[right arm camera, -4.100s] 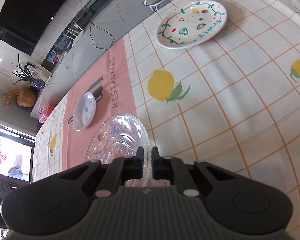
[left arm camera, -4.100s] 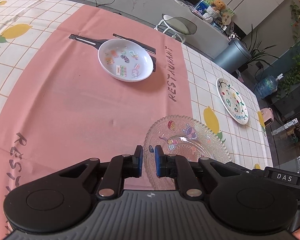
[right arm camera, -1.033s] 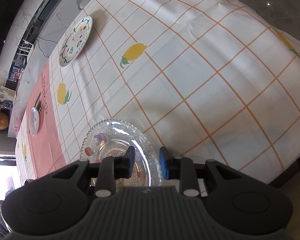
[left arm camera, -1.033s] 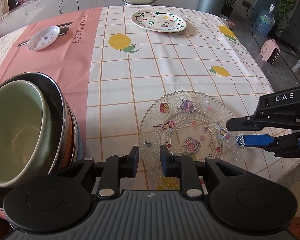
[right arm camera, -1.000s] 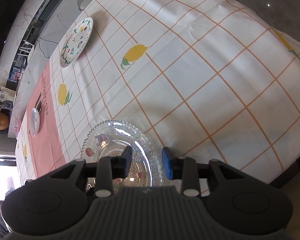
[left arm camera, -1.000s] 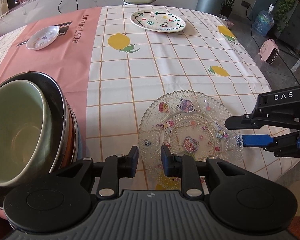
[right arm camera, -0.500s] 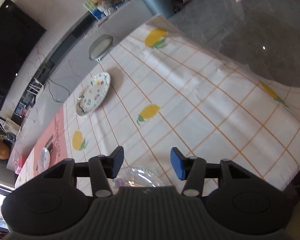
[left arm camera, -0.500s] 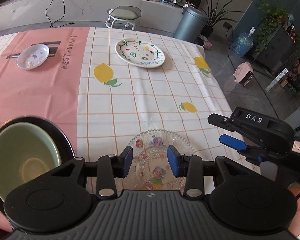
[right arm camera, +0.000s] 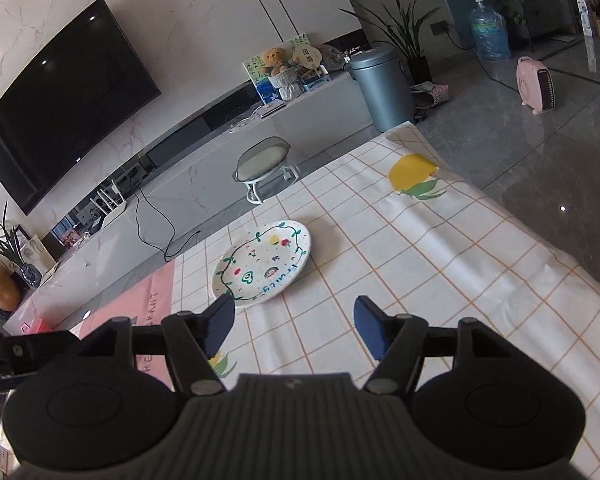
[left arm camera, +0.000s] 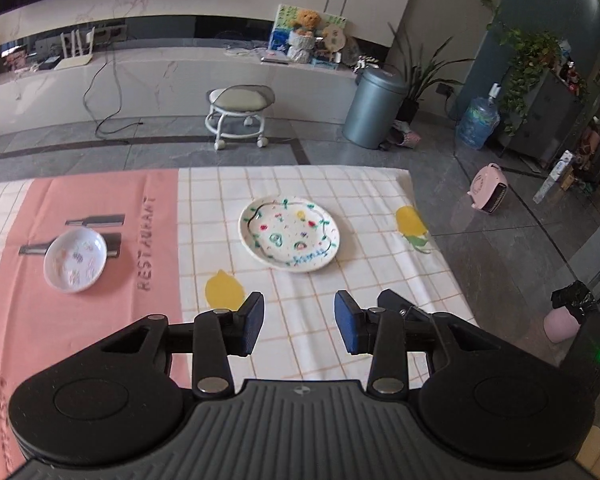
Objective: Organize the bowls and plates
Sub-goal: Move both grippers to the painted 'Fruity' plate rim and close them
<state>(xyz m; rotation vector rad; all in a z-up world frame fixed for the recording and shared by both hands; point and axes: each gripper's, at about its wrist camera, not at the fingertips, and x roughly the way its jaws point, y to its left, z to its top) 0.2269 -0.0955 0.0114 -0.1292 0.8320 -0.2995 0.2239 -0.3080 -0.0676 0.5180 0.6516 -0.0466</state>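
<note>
A white painted plate (left arm camera: 289,239) lies on the checked tablecloth ahead of both grippers; it also shows in the right wrist view (right arm camera: 263,263). A small white bowl with coloured prints (left arm camera: 75,259) sits on the pink cloth at the left. My left gripper (left arm camera: 299,322) is open and empty, held above the table short of the painted plate. My right gripper (right arm camera: 296,322) is open wide and empty, also short of that plate. The glass plate and the stacked bowls are out of view.
The table's far edge (left arm camera: 292,168) and right edge (right arm camera: 500,200) drop to the floor. A white stool (left arm camera: 238,114) and a grey bin (left arm camera: 374,114) stand beyond the table. Part of the right gripper's body (left arm camera: 412,316) shows beside my left fingers.
Both grippers have let go of the glass plate, opened wider and lifted to look across the table. The glass plate and stacked bowls have dropped out of view.
</note>
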